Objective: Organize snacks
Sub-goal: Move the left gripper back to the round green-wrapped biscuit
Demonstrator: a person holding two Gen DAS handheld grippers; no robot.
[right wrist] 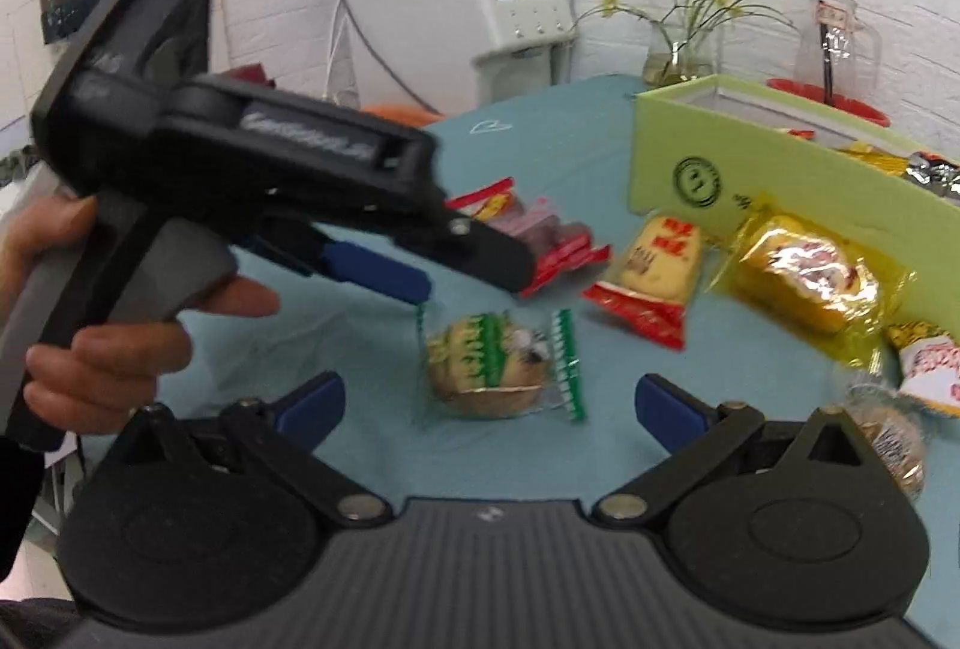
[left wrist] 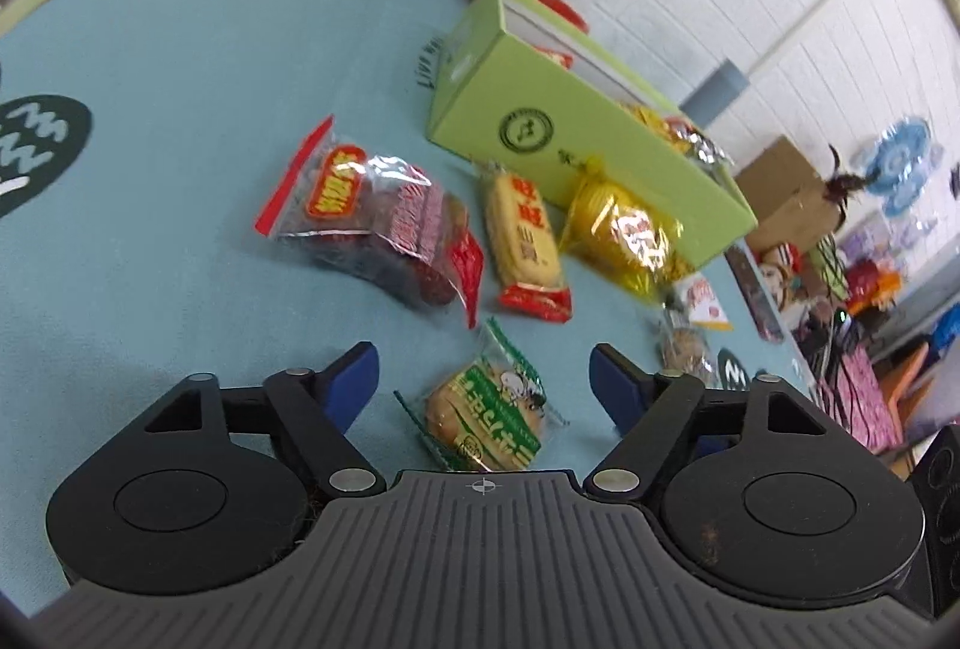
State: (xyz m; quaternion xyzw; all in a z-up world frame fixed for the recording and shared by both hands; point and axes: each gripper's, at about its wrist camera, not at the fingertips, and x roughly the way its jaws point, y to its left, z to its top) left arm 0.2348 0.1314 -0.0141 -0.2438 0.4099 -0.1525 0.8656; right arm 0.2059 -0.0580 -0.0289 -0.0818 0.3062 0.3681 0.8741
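A worktop point(left wrist: 180, 121) under a teal cloth carries loose snack packets and a lime-green box point(left wrist: 576, 127), open at the top, with a few wrapped snacks already inside. Against the box's near wall lie a gold-wrapped cake point(left wrist: 624, 229) and, just beside it, a yellow cracker packet with a red end point(left wrist: 525, 244); a clear red-edged bag point(left wrist: 384, 223) lies farther from the box on that same side. Well in front of the box sits a green-and-white wrapped bun point(left wrist: 489, 418) — it lies between the spread blue tips of the left tongs point(left wrist: 483, 385), untouched by either tip. The right tongs point(right wrist: 489, 400) stand wide apart, empty, pointing at the same bun. A hand point(right wrist: 114, 355) grips the left tool's handle.
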